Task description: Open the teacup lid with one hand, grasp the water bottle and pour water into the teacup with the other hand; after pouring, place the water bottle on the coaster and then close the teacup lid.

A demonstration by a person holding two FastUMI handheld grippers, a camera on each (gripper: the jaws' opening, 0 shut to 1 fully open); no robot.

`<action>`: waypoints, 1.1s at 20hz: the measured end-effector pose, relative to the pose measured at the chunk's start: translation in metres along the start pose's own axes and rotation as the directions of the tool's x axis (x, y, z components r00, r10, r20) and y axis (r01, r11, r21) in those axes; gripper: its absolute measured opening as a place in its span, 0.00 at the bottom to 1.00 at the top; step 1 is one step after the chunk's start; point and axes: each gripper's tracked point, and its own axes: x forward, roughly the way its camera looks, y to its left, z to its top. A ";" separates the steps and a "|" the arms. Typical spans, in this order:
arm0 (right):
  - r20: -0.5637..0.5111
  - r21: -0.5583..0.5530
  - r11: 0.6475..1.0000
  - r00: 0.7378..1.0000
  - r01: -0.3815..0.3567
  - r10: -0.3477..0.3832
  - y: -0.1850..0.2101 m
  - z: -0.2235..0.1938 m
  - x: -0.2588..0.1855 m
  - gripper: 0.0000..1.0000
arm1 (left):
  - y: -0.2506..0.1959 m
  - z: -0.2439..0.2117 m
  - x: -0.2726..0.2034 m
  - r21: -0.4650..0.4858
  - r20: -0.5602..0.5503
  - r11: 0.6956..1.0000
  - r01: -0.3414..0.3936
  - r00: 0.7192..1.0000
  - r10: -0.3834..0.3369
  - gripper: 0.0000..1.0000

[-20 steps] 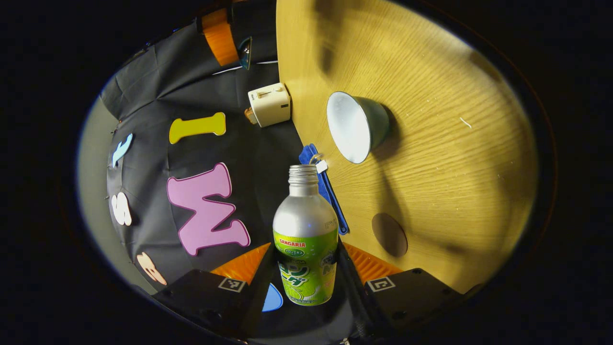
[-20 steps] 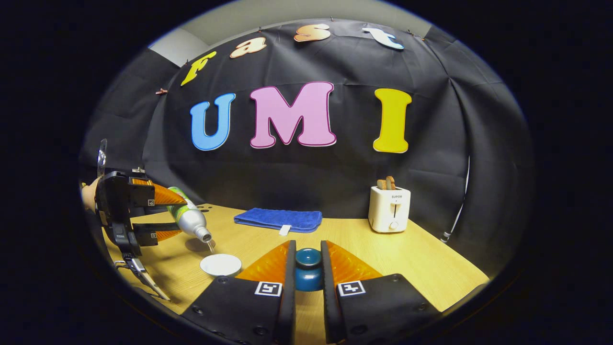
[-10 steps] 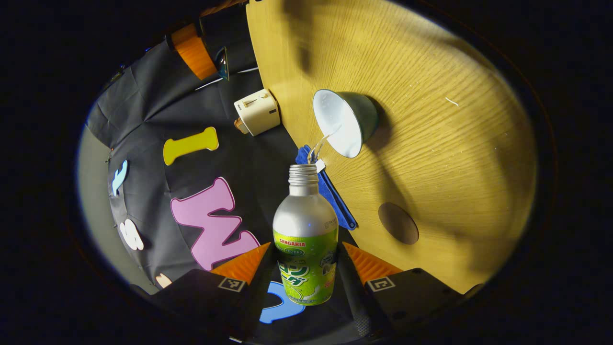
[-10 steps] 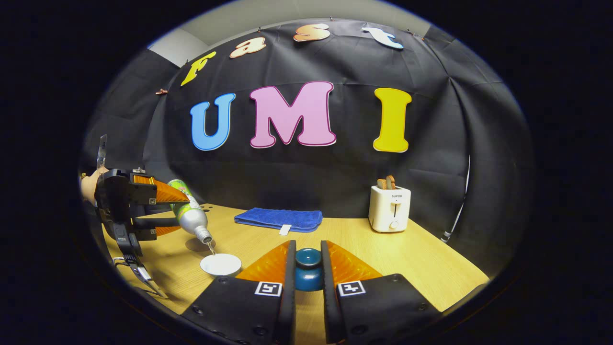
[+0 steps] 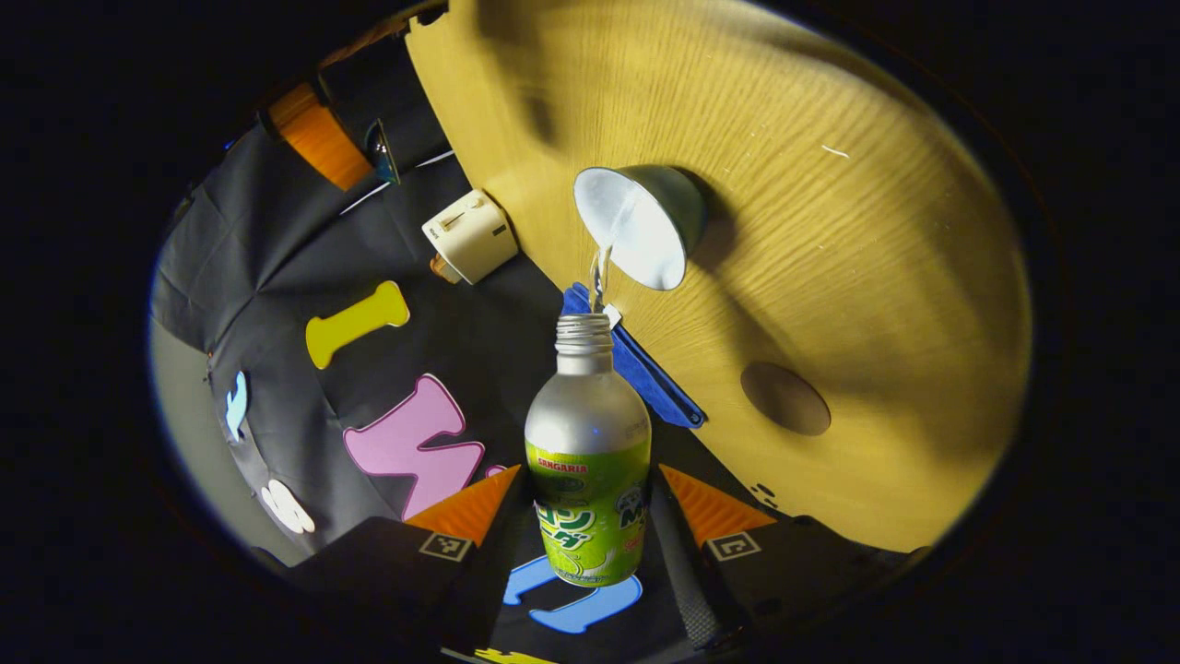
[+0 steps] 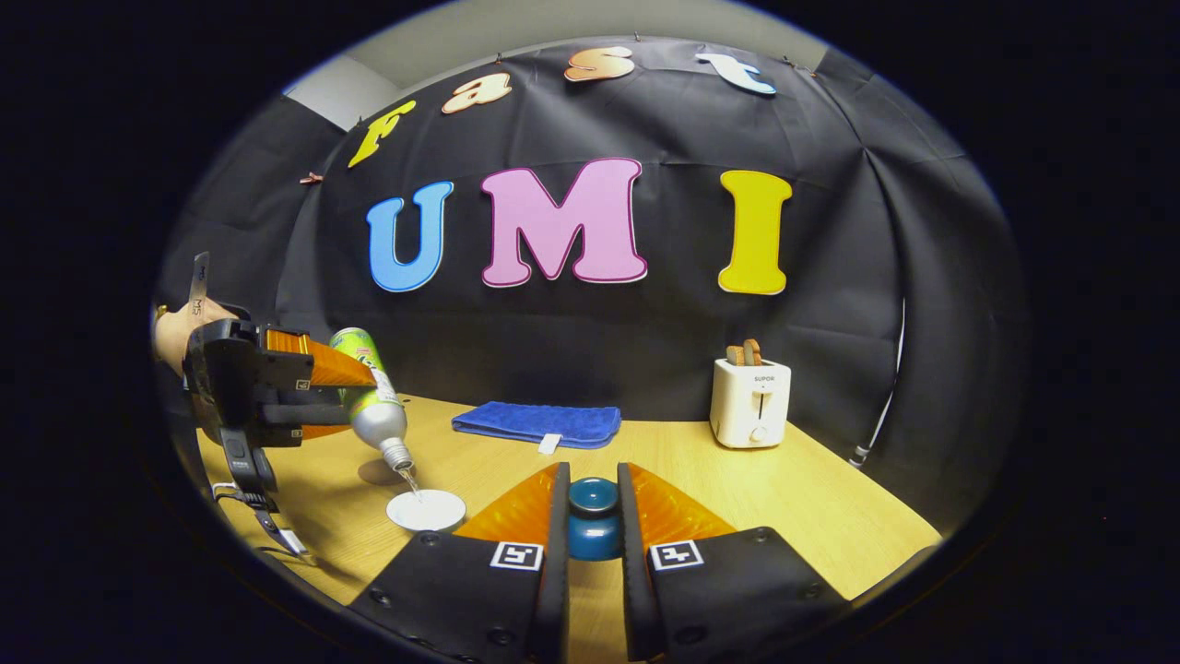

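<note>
- Tipped steeper than a second ago: water bottle, neck now lower in the right gripper view and its stream reaching into the teacup; toaster and blue cloth slid lower-left in the left gripper view as the camera rolled
- Counted: one water bottle, one teacup, one teacup lid, one round brown coaster, one toaster, one folded blue cloth, two grippers, one wooden table
- Left gripper: orange fingers pinching the bottle's green-labelled lower body from both sides; seen from the right gripper view held out at the left by a hand over the table
- Right gripper: orange fingers pressed onto the dark teal lid's knob from both sides; whether lifted clear of the table or resting on it, cannot tell
- Teacup standing open on the table, white inside, just below the bottle's uncapped mouth; thin stream of water falling into it
- Coaster bare on the table near the teacup, apart from it
- Blue cloth lying flat by the back wall with a small white tag; toaster at the table's back right with two slices poking up
- Writing: brand word in red atop the bottle's green label, further characters below too warped to read; small brand mark on the toaster's front
</note>
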 end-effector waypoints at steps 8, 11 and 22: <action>0.010 0.007 1.000 1.000 0.003 -0.003 -0.003 0.004 -0.002 0.28 | 0.016 0.006 0.003 0.123 0.029 0.992 -0.022 0.999 0.019 0.77; 0.012 0.011 1.000 1.000 0.004 -0.004 -0.005 0.004 -0.003 0.28 | 0.025 0.012 0.004 0.156 0.035 0.987 -0.027 0.999 0.022 0.77; 0.025 0.013 1.000 1.000 0.009 -0.009 -0.008 0.010 -0.005 0.28 | 0.021 0.019 0.008 0.160 0.051 0.987 -0.006 0.999 -0.002 0.77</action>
